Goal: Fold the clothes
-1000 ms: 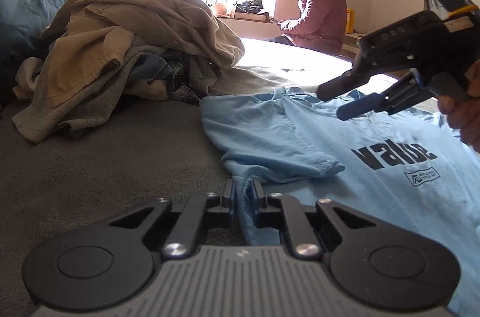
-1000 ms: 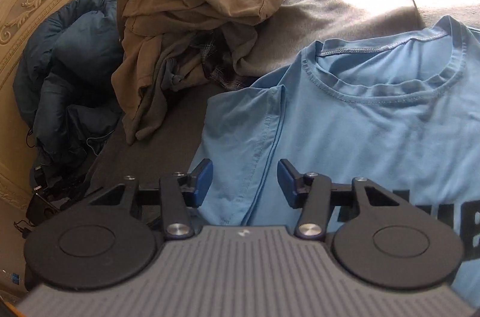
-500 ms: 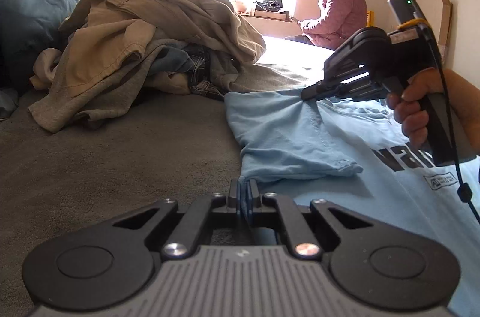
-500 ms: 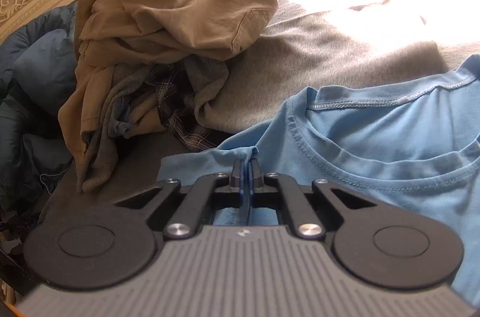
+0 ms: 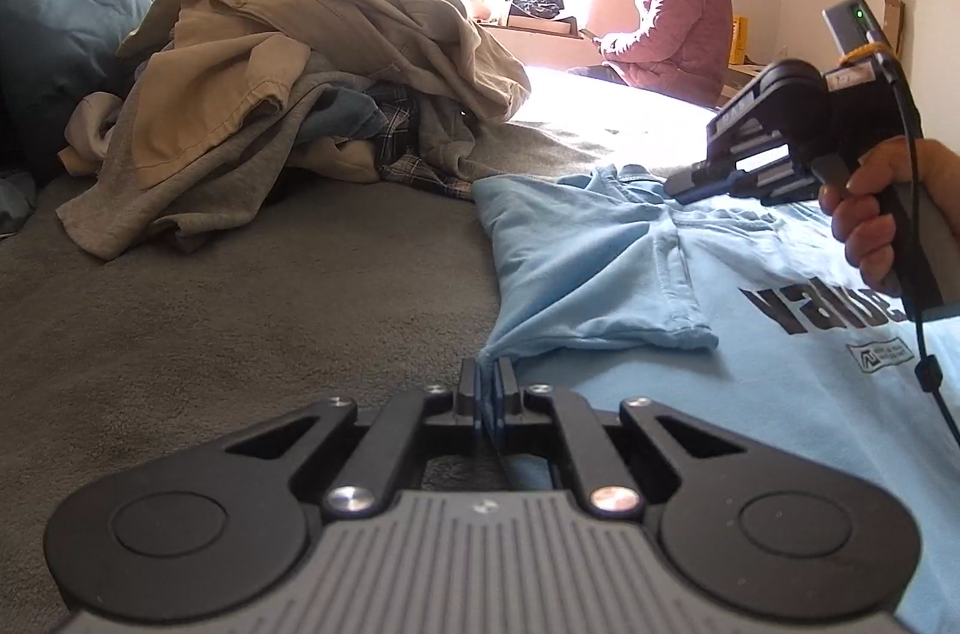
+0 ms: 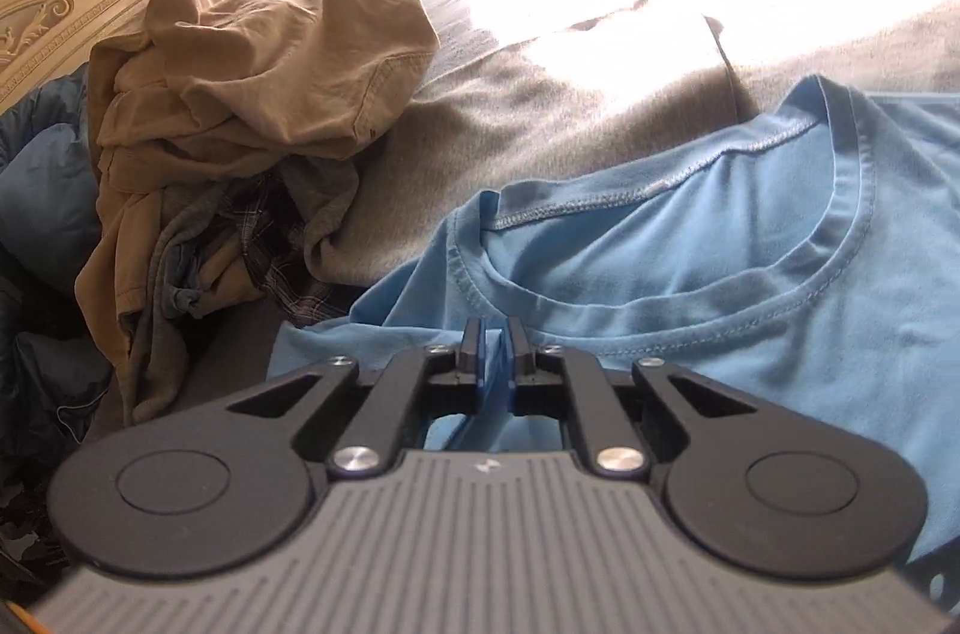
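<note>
1. The light blue cotton T-shirt [image 5: 780, 334] lies print-up on the grey bed blanket [image 5: 240, 334], lower right of the left view, one sleeve folded inward; body folds look outstanding.
2. The left gripper [image 5: 487, 379] is clenched on its side edge, the right gripper [image 6: 493, 340] on its shoulder.
3. A heap of beige and grey clothes [image 5: 288, 93] waits, upper left.
4. The dark chest lettering can't be read whole.

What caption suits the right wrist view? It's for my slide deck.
Right gripper shut on the light blue T-shirt near its collar, unfolded clothes pile beyond.
</note>
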Available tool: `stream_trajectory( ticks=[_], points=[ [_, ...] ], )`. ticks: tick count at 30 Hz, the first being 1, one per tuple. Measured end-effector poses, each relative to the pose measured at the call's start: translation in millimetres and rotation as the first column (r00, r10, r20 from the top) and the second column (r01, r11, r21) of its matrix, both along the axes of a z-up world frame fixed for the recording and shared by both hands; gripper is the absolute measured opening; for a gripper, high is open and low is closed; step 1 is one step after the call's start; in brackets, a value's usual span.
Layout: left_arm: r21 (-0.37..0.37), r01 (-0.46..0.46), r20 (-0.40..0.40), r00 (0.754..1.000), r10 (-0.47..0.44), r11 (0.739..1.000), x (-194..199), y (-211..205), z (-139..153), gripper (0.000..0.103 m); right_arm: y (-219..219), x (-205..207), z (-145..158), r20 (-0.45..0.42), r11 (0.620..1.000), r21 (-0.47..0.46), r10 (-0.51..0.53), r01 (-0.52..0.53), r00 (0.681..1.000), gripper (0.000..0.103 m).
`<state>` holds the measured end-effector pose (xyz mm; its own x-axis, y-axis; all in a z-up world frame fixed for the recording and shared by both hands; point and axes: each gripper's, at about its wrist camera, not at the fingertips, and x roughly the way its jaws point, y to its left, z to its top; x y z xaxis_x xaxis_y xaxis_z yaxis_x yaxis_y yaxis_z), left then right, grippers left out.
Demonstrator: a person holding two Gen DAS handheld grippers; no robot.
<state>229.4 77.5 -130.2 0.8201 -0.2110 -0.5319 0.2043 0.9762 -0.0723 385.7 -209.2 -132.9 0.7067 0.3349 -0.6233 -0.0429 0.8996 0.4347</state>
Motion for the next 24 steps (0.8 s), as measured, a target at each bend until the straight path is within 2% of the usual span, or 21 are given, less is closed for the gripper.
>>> stream_trajectory(
  ticks=[2, 5, 6, 10, 11, 15, 16, 17, 18, 20, 21, 24],
  points=[
    [0.003, 0.004, 0.006, 1.0, -0.004, 1.0, -1.1, -1.1, 0.4, 0.005, 17.1, -0.7, 17.1, 0.044, 0.997, -0.062, 0.042, -0.04, 0.998, 0.01],
    [0.014, 0.011, 0.014, 1.0, -0.011, 1.0, -3.0, -3.7, 0.9, 0.005, 58.5, 6.8, 31.5, 0.048, 0.978, -0.134, 0.171, -0.163, 0.984, 0.019],
    [0.018, 0.013, 0.017, 1.0, -0.014, 1.0, -3.6, -4.6, 1.1, 0.005, 75.8, 10.5, 32.8, 0.034, 0.963, -0.167, 0.22, -0.212, 0.975, 0.025],
    [0.028, 0.023, 0.022, 0.999, -0.024, 0.999, -4.7, -7.3, 1.1, 0.005, 136.3, 25.8, 27.1, -0.051, 0.898, -0.277, 0.341, -0.342, 0.939, 0.028],
    [0.029, 0.025, 0.022, 0.999, -0.025, 0.999, -4.7, -7.7, 0.9, 0.005, 149.4, 29.5, 24.7, -0.073, 0.881, -0.3, 0.361, -0.366, 0.93, 0.029],
    [0.035, 0.034, 0.02, 0.999, -0.034, 0.999, -5.1, -9.2, -0.3, 0.005, 160.2, 38.2, 12.3, -0.096, 0.857, -0.368, 0.35, -0.36, 0.932, 0.029],
    [0.041, 0.037, 0.019, 0.999, -0.038, 0.998, -5.4, -10.3, -0.6, 0.004, 162.9, 40.3, 9.2, -0.102, 0.85, -0.385, 0.347, -0.359, 0.932, 0.028],
    [0.046, 0.041, 0.019, 0.999, -0.042, 0.998, -5.7, -11.4, -0.9, 0.004, 165.6, 42.5, 6.1, -0.108, 0.843, -0.402, 0.344, -0.357, 0.933, 0.023],
    [0.054, 0.044, 0.019, 0.999, -0.045, 0.998, -6.1, -12.7, -1.1, 0.004, 168.3, 44.7, 3.0, -0.113, 0.836, -0.418, 0.341, -0.356, 0.933, 0.006],
    [0.072, 0.046, 0.019, 0.999, -0.048, 0.996, -6.8, -15.5, -1.5, 0.004, 172.7, 48.3, -2.2, -0.119, 0.823, -0.446, 0.334, -0.351, 0.935, 0.003],
    [0.079, 0.047, 0.018, 0.999, -0.049, 0.996, -6.9, -16.4, -1.8, 0.004, 167.8, 45.7, 1.9, -0.085, 0.84, -0.423, 0.335, -0.339, 0.938, 0.003],
    [0.094, 0.048, 0.013, 0.999, -0.049, 0.994, -6.6, -18.4, -2.6, 0.004, 163.1, 49.9, -3.2, -0.064, 0.864, -0.373, 0.339, -0.338, 0.939, 0.003]
  ],
)
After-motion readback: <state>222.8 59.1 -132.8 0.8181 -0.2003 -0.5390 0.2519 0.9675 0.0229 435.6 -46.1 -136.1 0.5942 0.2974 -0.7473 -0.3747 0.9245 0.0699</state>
